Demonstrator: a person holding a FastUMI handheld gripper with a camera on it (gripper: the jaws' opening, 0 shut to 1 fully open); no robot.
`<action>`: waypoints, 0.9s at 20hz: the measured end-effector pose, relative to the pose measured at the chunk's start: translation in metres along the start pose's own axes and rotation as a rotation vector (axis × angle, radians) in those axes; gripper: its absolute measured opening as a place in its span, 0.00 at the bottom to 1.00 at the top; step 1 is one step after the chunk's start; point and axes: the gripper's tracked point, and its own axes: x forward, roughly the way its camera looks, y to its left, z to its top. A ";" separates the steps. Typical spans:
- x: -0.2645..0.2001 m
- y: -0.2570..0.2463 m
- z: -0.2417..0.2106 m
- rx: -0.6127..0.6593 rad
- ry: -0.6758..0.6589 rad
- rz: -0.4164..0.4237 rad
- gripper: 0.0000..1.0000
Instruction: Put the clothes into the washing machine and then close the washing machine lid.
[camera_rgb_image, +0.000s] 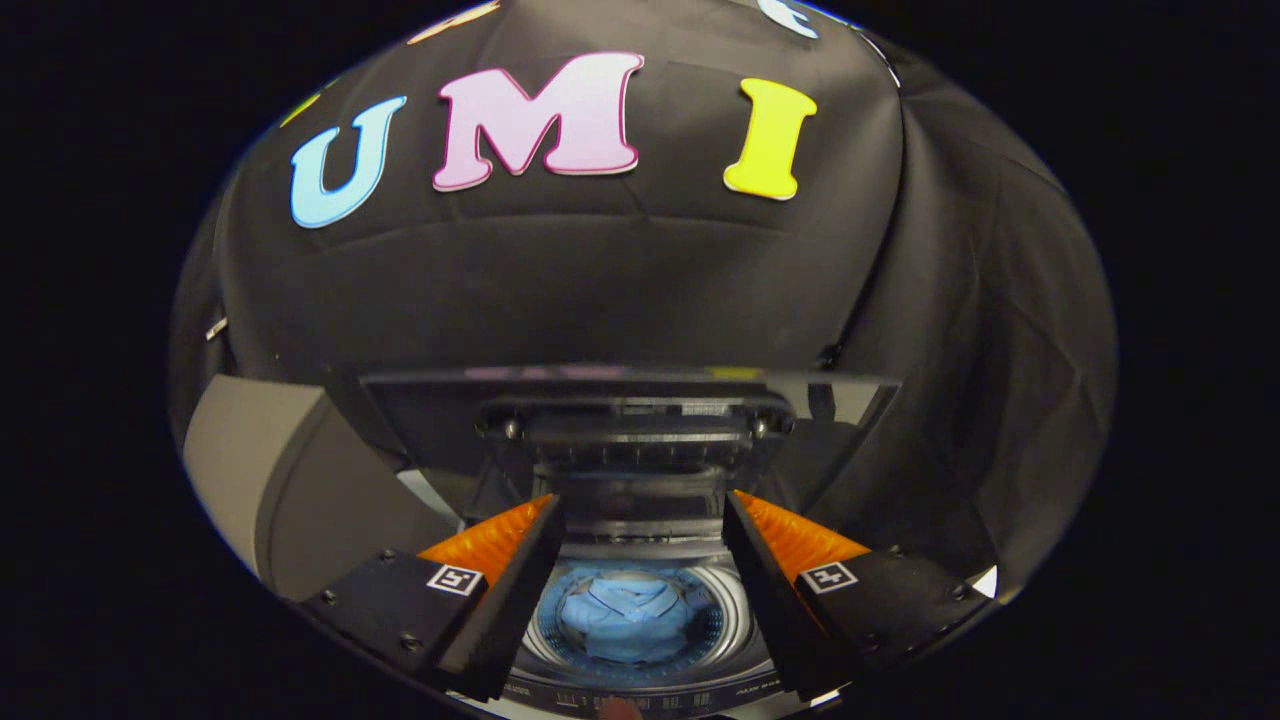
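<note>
As our gripper (640, 520) hovered w/ fingers wide apart, empty, blue clothes (630, 620) lay inside washing machine (640, 690), lid (630, 400) upright.

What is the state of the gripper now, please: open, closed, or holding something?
Gripper: jaws open, holding nothing, above the open washing machine with the blue clothes in the drum.

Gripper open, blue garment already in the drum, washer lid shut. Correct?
One thing is off: the lid is not shut; it stands raised behind the opening. The gripper view shows the rest as you said: the gripper is open and empty, and the blue garment lies in the drum, seen between the fingers.
</note>
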 end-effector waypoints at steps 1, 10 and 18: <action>0.000 -0.002 0.009 0.001 -0.021 0.004 0.99; 0.016 -0.003 0.083 0.030 -0.103 -0.004 0.99; 0.055 0.003 0.073 0.060 -0.026 0.021 0.99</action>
